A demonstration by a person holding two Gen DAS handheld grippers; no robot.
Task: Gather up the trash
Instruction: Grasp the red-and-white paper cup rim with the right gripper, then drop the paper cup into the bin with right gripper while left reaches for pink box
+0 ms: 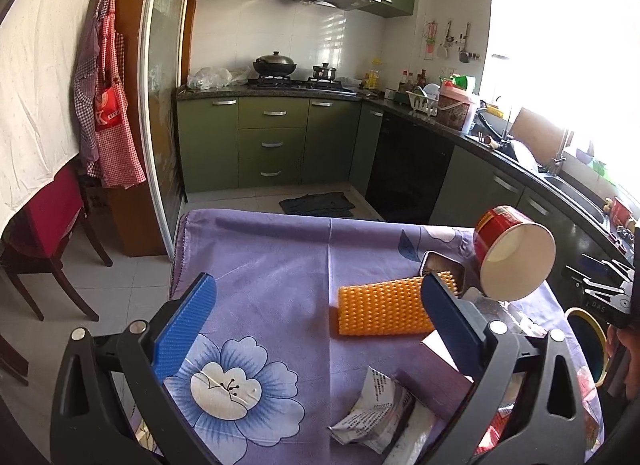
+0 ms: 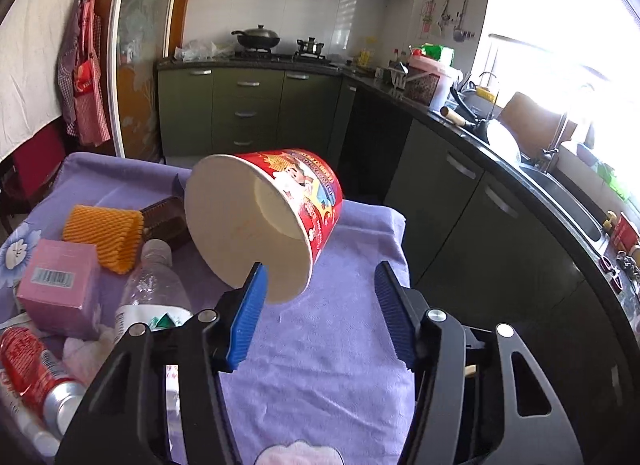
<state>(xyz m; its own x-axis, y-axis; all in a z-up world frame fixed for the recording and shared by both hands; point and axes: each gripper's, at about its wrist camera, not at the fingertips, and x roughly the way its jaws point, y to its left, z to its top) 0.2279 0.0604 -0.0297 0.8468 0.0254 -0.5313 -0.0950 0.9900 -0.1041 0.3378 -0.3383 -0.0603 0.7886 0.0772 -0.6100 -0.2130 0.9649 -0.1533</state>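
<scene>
A red printed paper cup (image 2: 272, 217), white inside, lies tipped on the purple floral tablecloth (image 2: 320, 365), its rim touching the open right gripper's (image 2: 320, 313) left pad. Beside it sit ribbed orange foam (image 2: 106, 237), a pink box (image 2: 60, 289) and a clear bottle (image 2: 152, 293). The left gripper (image 1: 316, 329) is open, empty.

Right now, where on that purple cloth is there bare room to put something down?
Bare cloth lies left of the orange foam sleeve, around the blue flower, and right of the paper tub. The pink box, bottle and can crowd together.

Red printed paper cup (image 2: 296, 201), orange foam net (image 1: 380, 309), purple flowered tablecloth (image 1: 272, 265)
</scene>
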